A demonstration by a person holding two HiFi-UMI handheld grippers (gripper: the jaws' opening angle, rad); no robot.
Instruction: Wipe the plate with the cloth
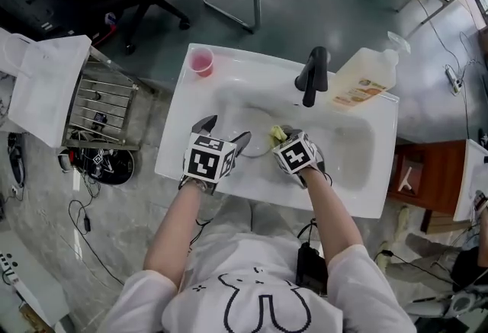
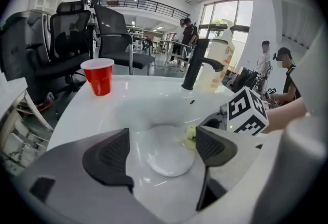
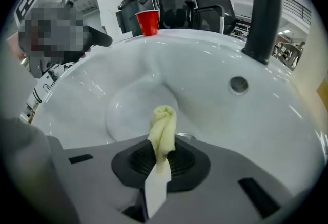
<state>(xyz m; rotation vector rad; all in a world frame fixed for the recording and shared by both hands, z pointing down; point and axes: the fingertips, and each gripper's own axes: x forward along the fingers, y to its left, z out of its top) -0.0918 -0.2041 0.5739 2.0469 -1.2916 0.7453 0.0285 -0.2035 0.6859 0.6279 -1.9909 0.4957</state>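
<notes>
- The right tool (image 3: 160,159) is pressed together on the cloth (image 3: 163,126). The cloth is a yellow roll whose long axis runs straight out along the jaws, with a loose white corner hanging below them.
- The left tool (image 2: 163,141) is spread wide and pinches nothing. Its two dark pads frame the plate (image 2: 166,154) from above, and no view shows them touching it.
- The plate lies flat in the bottom of the white sink (image 1: 358,171). In the right gripper view it sits ahead of the cloth tip and to its left (image 3: 136,110), so the wipe probably calls for a sweep forward and leftward.
- In the head view the plate (image 1: 258,142) shows between the left tool (image 1: 225,133) and the right tool (image 1: 284,138). The cloth (image 1: 276,132) is at the plate's right rim, so the cloth-bearing right side is the nearer one for wiping.
- The left gripper view places the cloth (image 2: 190,137) just at the plate's right edge, partly behind the right-hand pad. Whether it already touches the rim cannot be told.
- Only the right gripper view shows the pinch on the cloth and the round overflow hole (image 3: 239,84). Only the head view shows both tools over the sink together.
- Further out stand the black faucet (image 1: 313,76), a soap bottle (image 1: 366,78) and a red cup (image 1: 201,61) on the sink's rim, well away from the plate.
</notes>
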